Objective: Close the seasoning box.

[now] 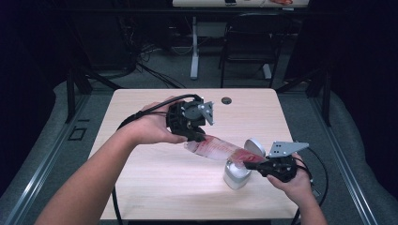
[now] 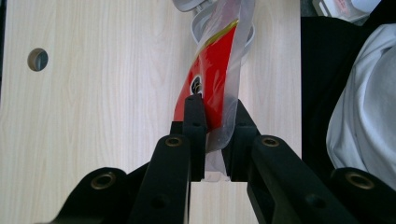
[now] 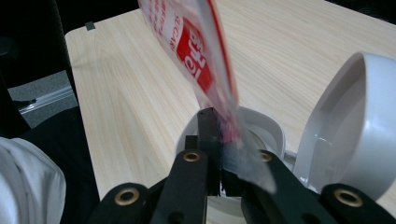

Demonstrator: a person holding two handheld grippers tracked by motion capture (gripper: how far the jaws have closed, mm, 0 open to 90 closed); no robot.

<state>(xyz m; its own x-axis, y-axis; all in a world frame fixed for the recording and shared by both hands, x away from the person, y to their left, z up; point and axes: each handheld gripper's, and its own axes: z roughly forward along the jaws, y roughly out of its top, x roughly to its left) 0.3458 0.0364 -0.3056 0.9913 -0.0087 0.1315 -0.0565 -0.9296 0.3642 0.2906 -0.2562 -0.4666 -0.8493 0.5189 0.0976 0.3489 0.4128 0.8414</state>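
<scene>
My black left gripper [image 1: 199,137] and right gripper [image 1: 251,165] hold a clear pouch [image 1: 220,150] printed red and gold; white lidded container [image 1: 236,174]; pale woodgrain table [image 1: 141,164].

The left forearm [image 1: 89,180] comes in from the bottom left and slants up toward the table's middle. Its hand [image 1: 150,127] wraps the left gripper [image 1: 199,137] from behind — the jaws point right and slightly down, drawn close together and pinching a thin film between the pads. The right hand [image 1: 296,185] enters at the lower right, wrist bent, and grips the right gripper [image 1: 248,164] from below — its jaws point left, all but closed, clamped on the same film.
</scene>
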